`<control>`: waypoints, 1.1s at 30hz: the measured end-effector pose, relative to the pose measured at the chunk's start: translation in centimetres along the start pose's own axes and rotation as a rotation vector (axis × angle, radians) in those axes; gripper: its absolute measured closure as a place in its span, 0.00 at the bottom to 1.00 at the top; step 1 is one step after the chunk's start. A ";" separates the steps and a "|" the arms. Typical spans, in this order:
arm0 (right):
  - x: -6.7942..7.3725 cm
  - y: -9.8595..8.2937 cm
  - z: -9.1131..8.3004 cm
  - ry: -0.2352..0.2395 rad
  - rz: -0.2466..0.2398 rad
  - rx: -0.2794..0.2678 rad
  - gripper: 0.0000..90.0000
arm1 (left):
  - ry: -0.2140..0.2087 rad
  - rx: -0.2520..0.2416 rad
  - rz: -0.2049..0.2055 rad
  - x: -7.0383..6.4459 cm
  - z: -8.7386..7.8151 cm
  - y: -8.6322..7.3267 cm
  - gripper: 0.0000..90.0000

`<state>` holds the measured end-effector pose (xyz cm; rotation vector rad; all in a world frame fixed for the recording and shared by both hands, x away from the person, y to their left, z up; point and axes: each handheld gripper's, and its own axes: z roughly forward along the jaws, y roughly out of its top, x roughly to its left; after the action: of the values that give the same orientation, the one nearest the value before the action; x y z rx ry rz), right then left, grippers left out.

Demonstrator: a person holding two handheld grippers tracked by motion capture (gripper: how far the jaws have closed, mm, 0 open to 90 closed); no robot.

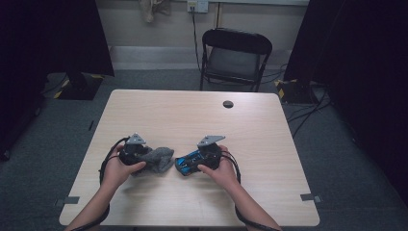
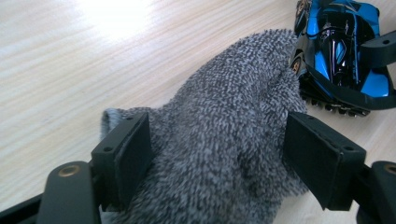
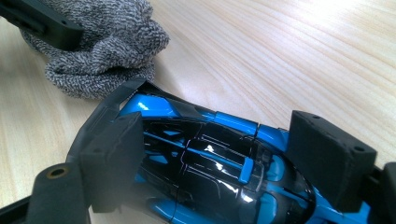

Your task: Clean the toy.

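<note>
Left side first. My left gripper (image 1: pixel 144 156) sits over the near-left part of the pale wood-grain table (image 1: pixel 168 115), my left hand (image 1: pixel 117 171) wrapped round its body. In the left gripper view its two black jaws stand wide apart, one on each side of a bunched grey knitted cloth (image 2: pixel 219 140). The left pad (image 2: pixel 133 156) presses into the fabric's edge; the right pad (image 2: pixel 317 156) sits at the cloth's other flank, contact there uncertain. I read the jaws as set around the cloth, not squeezed down on it. The cloth lies on the table, its far end just beside the toy car.

Centre. In the high view the grey cloth (image 1: pixel 156 159) and a glossy blue and black plastic toy racing car (image 1: pixel 188 162) lie side by side between my two grippers, very close together; in the left gripper view the car (image 2: pixel 343 51) shows at upper right, touching or almost touching the cloth.

Right side. My right gripper (image 1: pixel 192 163) is held in my right hand (image 1: pixel 219 171). In the right gripper view its jaws are spread wide, straddling the car (image 3: pixel 210 163) across its body. The left pad (image 3: pixel 116 158) overlaps the car's side; the right pad (image 3: pixel 327 154) is next to the other side. Whether either truly bears on it I cannot tell. The car rests on the table.
</note>
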<state>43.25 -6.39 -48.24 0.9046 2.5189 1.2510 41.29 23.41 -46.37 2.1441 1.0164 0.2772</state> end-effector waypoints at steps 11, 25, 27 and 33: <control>0.3 0.6 -0.5 -0.037 0.004 0.078 0.16 | 0.003 0.041 0.037 -0.3 0.6 -1.7 0.21; 0.3 -0.8 -1.2 -0.073 0.021 0.030 0.16 | 0.055 0.047 0.084 -0.7 0.9 -1.9 0.36; 0.3 -0.9 -1.2 -0.080 0.025 0.019 0.15 | 0.048 0.045 0.082 -0.8 0.8 -1.9 0.45; 0.2 -1.2 -1.4 -0.088 0.037 0.008 0.15 | 0.061 0.044 0.065 -0.9 0.8 -1.9 0.56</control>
<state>42.02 -7.70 -48.28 0.9896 2.4520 1.1844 39.90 23.11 -48.14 2.2238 0.9961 0.3559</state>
